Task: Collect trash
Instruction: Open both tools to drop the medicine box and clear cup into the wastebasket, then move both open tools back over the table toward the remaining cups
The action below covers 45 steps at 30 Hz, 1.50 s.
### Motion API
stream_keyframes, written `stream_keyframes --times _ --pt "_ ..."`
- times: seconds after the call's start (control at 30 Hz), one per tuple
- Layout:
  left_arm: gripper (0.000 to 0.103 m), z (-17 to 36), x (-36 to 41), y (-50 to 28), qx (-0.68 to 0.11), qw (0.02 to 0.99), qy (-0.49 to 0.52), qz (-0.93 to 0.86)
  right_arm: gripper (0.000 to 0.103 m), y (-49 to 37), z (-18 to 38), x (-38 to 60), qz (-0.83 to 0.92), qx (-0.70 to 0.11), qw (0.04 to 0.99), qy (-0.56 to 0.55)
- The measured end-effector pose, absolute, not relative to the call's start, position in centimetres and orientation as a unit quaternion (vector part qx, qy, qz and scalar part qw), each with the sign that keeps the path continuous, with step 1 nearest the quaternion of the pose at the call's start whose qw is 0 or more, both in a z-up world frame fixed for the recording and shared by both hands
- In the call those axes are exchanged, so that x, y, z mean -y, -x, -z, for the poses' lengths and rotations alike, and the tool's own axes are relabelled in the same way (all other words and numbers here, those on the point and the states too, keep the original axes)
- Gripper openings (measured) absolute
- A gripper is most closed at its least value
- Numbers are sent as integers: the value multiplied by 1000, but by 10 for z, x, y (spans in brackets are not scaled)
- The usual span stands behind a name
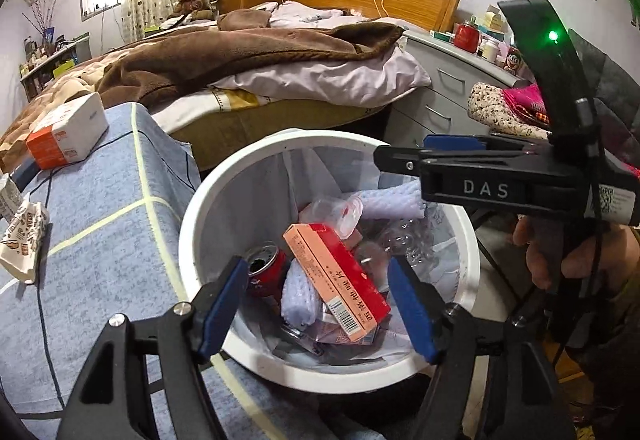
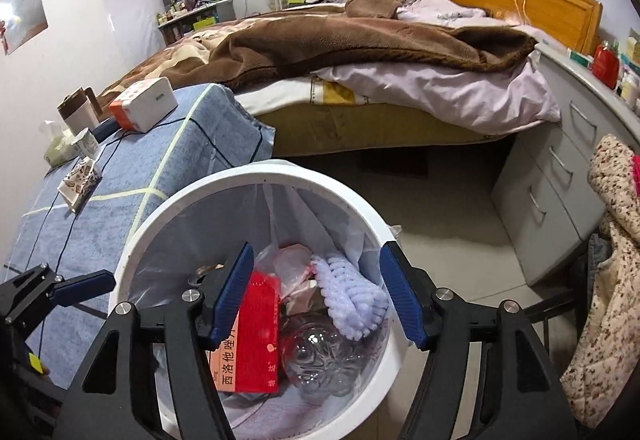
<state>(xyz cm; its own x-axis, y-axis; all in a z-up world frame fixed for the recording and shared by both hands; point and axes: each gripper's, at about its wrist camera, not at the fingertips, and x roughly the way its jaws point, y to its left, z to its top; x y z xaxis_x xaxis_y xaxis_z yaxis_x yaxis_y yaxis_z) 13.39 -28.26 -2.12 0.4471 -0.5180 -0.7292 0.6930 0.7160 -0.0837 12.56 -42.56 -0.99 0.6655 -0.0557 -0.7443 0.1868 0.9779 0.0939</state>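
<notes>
A white trash bin [image 1: 192, 224] with a clear liner stands beside the blue-clothed table. It holds a red and orange box [image 1: 336, 280], a red can [image 1: 266, 268], white foam wrap [image 1: 396, 200] and a crushed clear bottle [image 2: 324, 356]. The bin also shows in the right wrist view [image 2: 132, 240]. My left gripper [image 1: 320, 308] is open and empty just above the bin's mouth. My right gripper [image 2: 320, 300] is open and empty above the bin; it shows in the left wrist view [image 1: 400, 156] at the bin's far rim.
On the blue cloth [image 1: 100, 240] lie a white and orange box [image 1: 66, 132], a crumpled paper carton [image 1: 24, 240] and a black cable. A bed [image 1: 248, 60] stands behind, grey drawers [image 2: 560, 176] to the right, and a floral garment [image 2: 608, 280] hangs near right.
</notes>
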Motion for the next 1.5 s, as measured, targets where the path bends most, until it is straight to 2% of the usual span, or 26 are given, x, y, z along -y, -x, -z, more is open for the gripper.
stream_keyframes --times 0.73,1.5 --pt "75 -26 225 -121 -333 880 -86 327 67 -95 -23 408 107 -346 927 -93" --pt "76 -37 74 -164 -313 927 -37 202 67 -136 -18 299 29 -339 936 -91"
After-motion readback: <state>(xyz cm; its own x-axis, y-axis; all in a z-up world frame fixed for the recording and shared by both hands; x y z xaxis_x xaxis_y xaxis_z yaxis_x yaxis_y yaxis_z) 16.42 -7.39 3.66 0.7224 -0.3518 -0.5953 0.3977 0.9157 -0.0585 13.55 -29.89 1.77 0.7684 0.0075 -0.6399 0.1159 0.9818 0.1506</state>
